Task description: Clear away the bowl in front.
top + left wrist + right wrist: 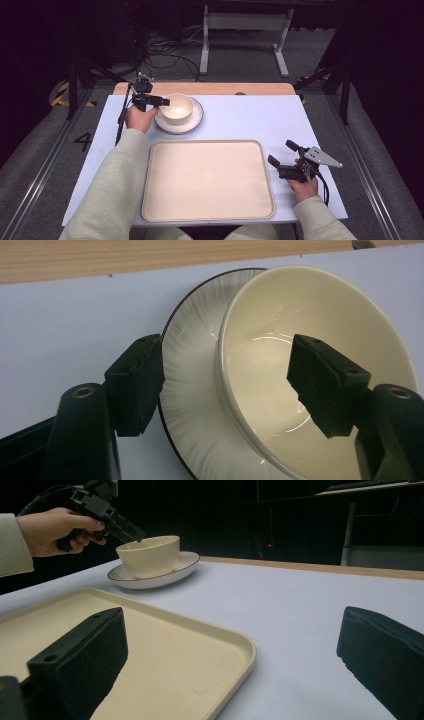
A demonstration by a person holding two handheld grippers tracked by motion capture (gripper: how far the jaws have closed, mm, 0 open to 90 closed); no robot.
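Observation:
A cream bowl (178,107) (320,315) (150,555) stands on a white plate with a dark rim (194,121) (192,385) (177,570) at the back left of the table. My left gripper (162,102) (227,385) (129,532) comes in from the bowl's left and straddles its near rim. One pad hangs inside the bowl, the other outside above the plate, and neither touches the wall. My right gripper (281,152) (235,665) rests open at the table's right, just beside the tray, with nothing between its fingers.
A large cream tray (207,180) (165,655) lies at the front middle of the pale blue table (250,115). A wooden strip (210,88) runs along the far edge. Beyond it is dark floor with cables and a white frame (245,35).

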